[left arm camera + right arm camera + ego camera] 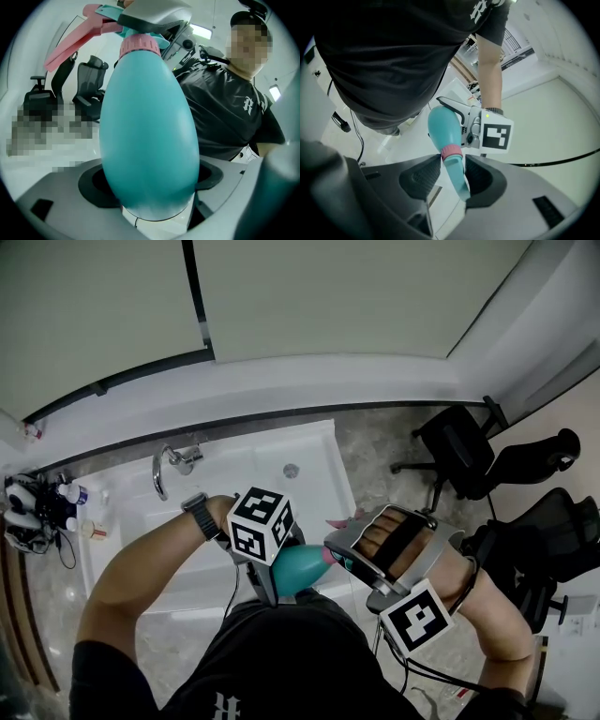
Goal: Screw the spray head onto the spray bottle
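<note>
We see the left gripper (150, 182) pinching the wide lower part of the teal spray bottle (147, 131), held in the air close to the person's black shirt & near the front rim of the white sink (309, 442). The right gripper (452, 176) is clamped on the spray head (75, 40), w/ its pads just behind the pink collar (451, 152), which sits on the bottle neck
</note>
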Action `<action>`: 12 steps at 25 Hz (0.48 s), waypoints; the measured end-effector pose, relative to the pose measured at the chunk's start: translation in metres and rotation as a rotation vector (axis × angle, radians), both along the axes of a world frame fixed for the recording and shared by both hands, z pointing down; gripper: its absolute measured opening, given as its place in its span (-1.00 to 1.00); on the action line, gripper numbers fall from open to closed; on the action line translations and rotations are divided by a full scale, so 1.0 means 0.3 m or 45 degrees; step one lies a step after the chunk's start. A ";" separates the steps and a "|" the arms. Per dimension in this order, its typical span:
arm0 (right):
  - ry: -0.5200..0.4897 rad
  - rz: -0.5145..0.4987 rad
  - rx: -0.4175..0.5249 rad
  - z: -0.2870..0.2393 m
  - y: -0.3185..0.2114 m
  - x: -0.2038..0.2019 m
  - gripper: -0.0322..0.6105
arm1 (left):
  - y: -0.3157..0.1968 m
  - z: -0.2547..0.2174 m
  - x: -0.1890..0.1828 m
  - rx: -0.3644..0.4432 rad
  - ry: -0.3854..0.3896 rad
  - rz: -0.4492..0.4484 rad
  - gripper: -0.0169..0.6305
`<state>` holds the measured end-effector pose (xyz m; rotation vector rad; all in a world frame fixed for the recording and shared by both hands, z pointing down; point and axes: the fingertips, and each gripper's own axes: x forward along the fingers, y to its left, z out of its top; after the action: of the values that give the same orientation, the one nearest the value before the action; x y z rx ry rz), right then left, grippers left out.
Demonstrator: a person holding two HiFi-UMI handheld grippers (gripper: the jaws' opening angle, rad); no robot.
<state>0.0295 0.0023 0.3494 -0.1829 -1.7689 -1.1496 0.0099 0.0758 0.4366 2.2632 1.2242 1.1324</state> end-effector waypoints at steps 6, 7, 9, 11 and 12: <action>-0.050 0.080 0.046 -0.062 -0.032 0.012 -0.45 | -0.031 -0.019 0.012 0.029 0.077 -0.084 0.37; -0.071 0.106 0.049 -0.074 -0.039 0.016 -0.44 | -0.036 -0.025 0.020 0.035 0.091 -0.104 0.37; -0.098 0.136 0.104 -0.097 -0.054 0.014 -0.39 | -0.047 -0.031 0.032 0.051 0.108 -0.137 0.37; -0.027 0.110 0.257 -0.102 -0.064 0.018 -0.38 | -0.059 -0.026 0.034 0.065 0.107 -0.150 0.37; 0.032 0.073 0.342 -0.102 -0.065 0.022 -0.38 | -0.062 -0.020 0.032 0.070 0.102 -0.152 0.37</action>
<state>0.0362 -0.0174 0.3189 0.0138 -1.5691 -1.3233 0.0194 0.0571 0.4306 2.4087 1.0828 1.0529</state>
